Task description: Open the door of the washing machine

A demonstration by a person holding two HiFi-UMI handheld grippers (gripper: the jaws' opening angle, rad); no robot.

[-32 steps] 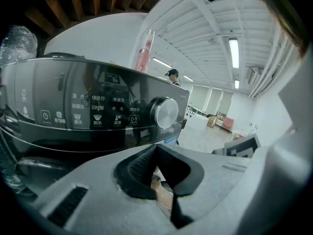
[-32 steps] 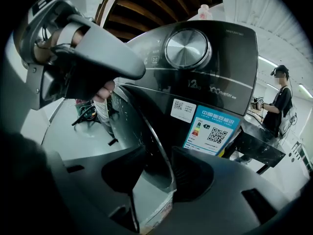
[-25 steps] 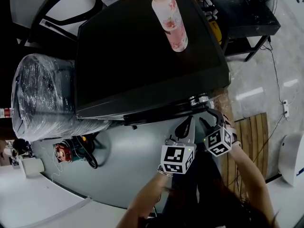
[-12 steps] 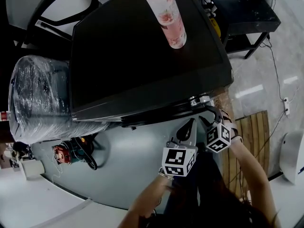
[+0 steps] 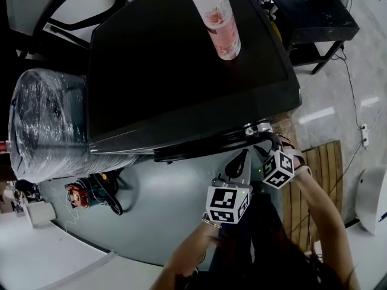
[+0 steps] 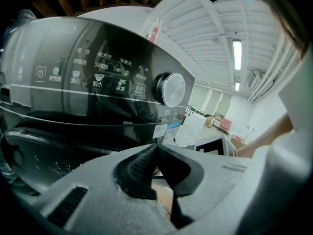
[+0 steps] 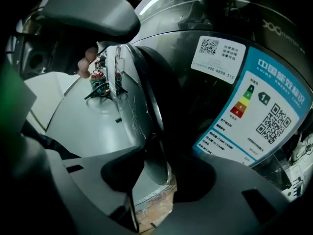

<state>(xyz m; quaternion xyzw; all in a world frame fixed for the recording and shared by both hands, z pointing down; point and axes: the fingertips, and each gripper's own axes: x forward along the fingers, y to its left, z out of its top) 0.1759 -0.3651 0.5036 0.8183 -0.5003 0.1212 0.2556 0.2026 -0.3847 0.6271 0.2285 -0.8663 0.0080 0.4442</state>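
Note:
The washing machine (image 5: 181,71) has a glossy black top, and its front falls away under the head view. My right gripper (image 5: 271,144) reaches under the front right corner. In the right gripper view its jaws (image 7: 156,168) are closed on the curved silver rim of the door (image 7: 146,106), with a dark gap between rim and machine front. My left gripper (image 5: 240,161) hangs just left of it, jaws shut (image 6: 156,151) and holding nothing, facing the control panel and its dial (image 6: 170,88).
A pink bottle (image 5: 216,17) stands on the machine's top. A plastic-wrapped bulky object (image 5: 48,125) sits at the left, a red tool with cables (image 5: 81,193) on the floor, a wooden pallet (image 5: 317,180) at the right. An energy label (image 7: 254,116) is on the front.
My right gripper has crept slightly up toward the machine's front right corner. The left gripper has barely moved.

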